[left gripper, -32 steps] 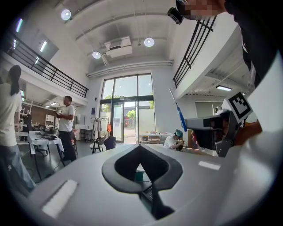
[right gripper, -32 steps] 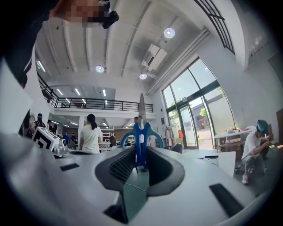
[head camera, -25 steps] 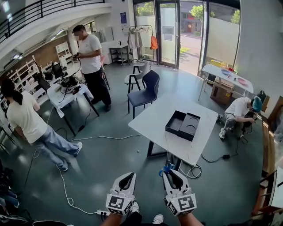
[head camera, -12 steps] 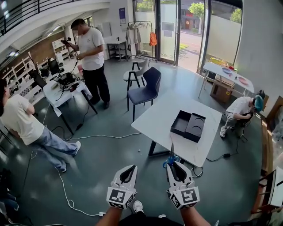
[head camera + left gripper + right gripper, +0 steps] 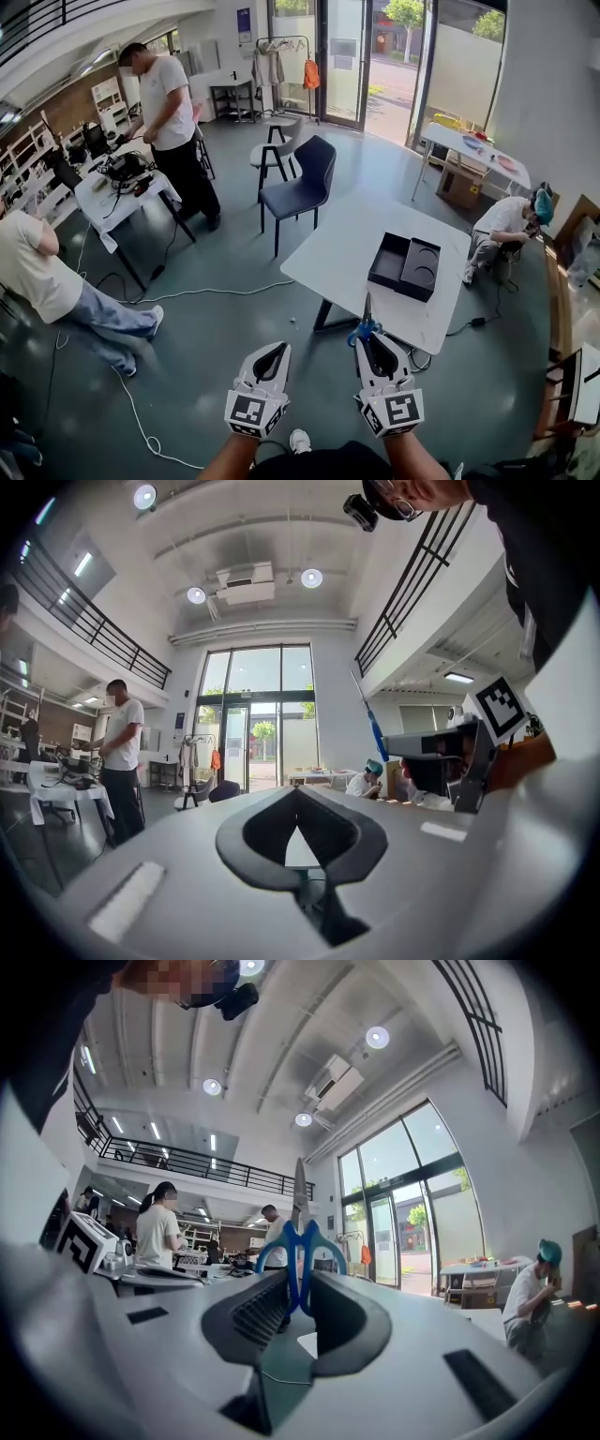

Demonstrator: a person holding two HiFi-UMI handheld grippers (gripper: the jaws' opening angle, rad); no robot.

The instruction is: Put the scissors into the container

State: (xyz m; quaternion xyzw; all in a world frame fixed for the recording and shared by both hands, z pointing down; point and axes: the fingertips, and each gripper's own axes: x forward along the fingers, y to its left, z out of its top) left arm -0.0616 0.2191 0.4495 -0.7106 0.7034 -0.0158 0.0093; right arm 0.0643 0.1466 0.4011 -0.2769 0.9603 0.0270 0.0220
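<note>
Blue-handled scissors (image 5: 364,324) stand upright, blades up, with my right gripper (image 5: 367,337) shut on their handles. In the right gripper view the handles (image 5: 300,1241) sit between the ribbed pads and the blade rises above them. The black container (image 5: 405,264), an open box with two compartments, lies on the white table (image 5: 342,251) ahead and slightly right of that gripper. Level with the right one and to its left, my left gripper (image 5: 278,350) is over the floor, tips together and holding nothing. The left gripper view shows its jaws (image 5: 298,793) meeting, and the scissors' blade (image 5: 369,719) at right.
A dark blue chair (image 5: 300,190) stands behind the white table. One person stands by a cluttered desk (image 5: 111,187) at the left, another walks at the far left, a third crouches at the right (image 5: 502,228). Cables (image 5: 192,294) trail across the floor.
Both grippers have moved forward together toward the white table, the scissors still held upright. The table and container now lie closer. The person at the left has shifted toward the frame's edge.
</note>
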